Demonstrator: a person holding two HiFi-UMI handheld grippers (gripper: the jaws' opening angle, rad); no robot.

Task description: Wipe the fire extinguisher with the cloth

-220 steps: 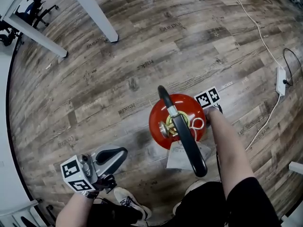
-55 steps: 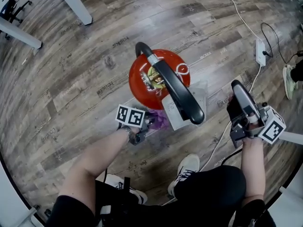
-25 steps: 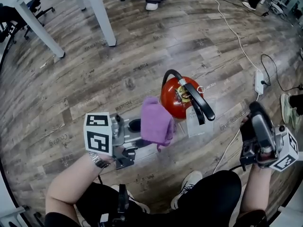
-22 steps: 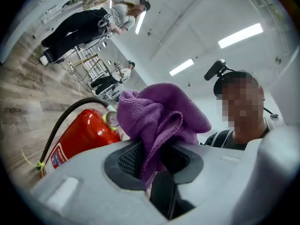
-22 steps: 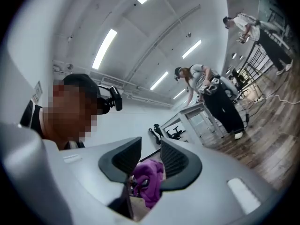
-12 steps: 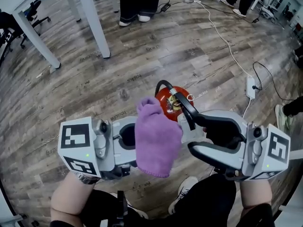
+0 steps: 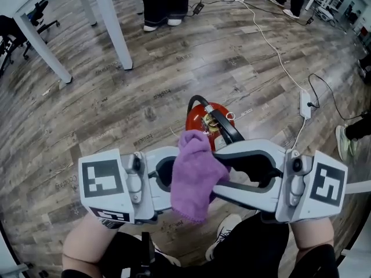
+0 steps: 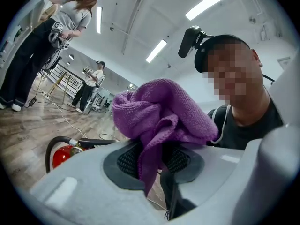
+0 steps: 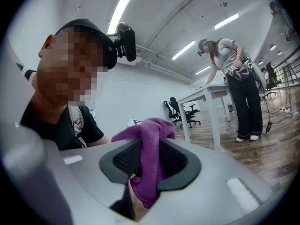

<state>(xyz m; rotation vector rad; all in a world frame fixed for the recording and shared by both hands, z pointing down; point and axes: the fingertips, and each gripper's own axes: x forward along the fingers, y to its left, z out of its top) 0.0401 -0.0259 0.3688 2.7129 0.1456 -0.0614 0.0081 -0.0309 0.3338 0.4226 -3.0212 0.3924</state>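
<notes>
The red fire extinguisher (image 7: 197,116) with its black handle (image 7: 225,127) stands on the wooden floor beyond both grippers. A purple cloth (image 7: 194,155) hangs bunched in front of it. My left gripper (image 7: 177,181) comes in from the left and is shut on the cloth (image 8: 159,111), which is pinched between its black pads (image 8: 126,161). My right gripper (image 7: 225,175) faces it from the right. Its jaws have just been closing and stand wide on either side of the cloth (image 9: 152,130), not clamping it. In the left gripper view the extinguisher (image 8: 63,156) shows low at the left.
White table legs (image 7: 110,22) stand at the back left, and a person's legs (image 7: 156,2) stand behind them. A white cable and power strip (image 7: 305,104) lie on the floor to the right. My shoe (image 7: 229,227) is below the grippers. Office chairs (image 9: 180,111) are far off.
The left gripper has lifted the cloth up in front of the extinguisher. The right gripper has swung in from the far right and now has its jaws around the cloth's free side.
</notes>
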